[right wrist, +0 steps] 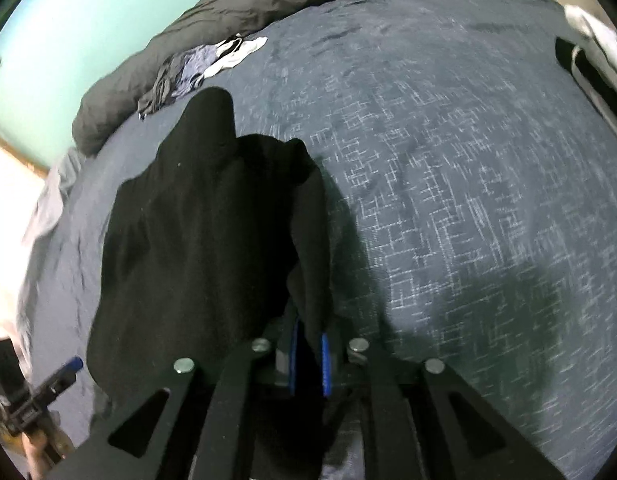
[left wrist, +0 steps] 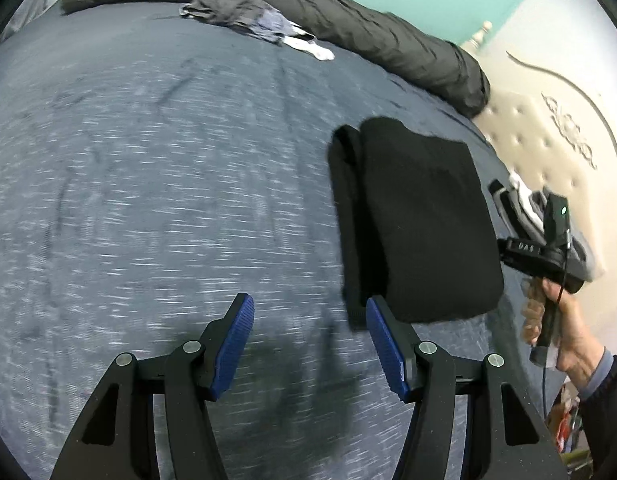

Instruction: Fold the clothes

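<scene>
**Hanging garment, right grip only**

Hanging from the right gripper [right wrist: 308, 354], the black garment [right wrist: 204, 232] is folded into a rough long rectangle and sits clear above the bed [right wrist: 468, 200]. Its long axis runs away from the right fingers, out along the line they point. The blue pads [right wrist: 325, 364] stand close together with a fold of the cloth pinched between them; most of the bulk drapes to the left of the jaws in the right wrist view, so the grip is on one edge, not the middle.

In the left wrist view the garment [left wrist: 420, 220] lies ahead and to the right of the left gripper [left wrist: 310, 344]. Its near bottom edge is just beside the tip of the right-hand pad [left wrist: 384, 344], possibly touching; the blur leaves that unsettled. The left jaws stand apart with nothing between them, only bed sheet showing in the gap.

Judgement: the right hand [left wrist: 564, 320] carries the piece; the left is the free one and the nearer to the garment's loose lower end. Any supporting grab calls for the left to shift rightward onto that edge.

Further out: a small pile of unfolded clothes [left wrist: 260, 20] lies against the dark duvet roll [left wrist: 348, 12] at the far side, well apart from both hands.
</scene>
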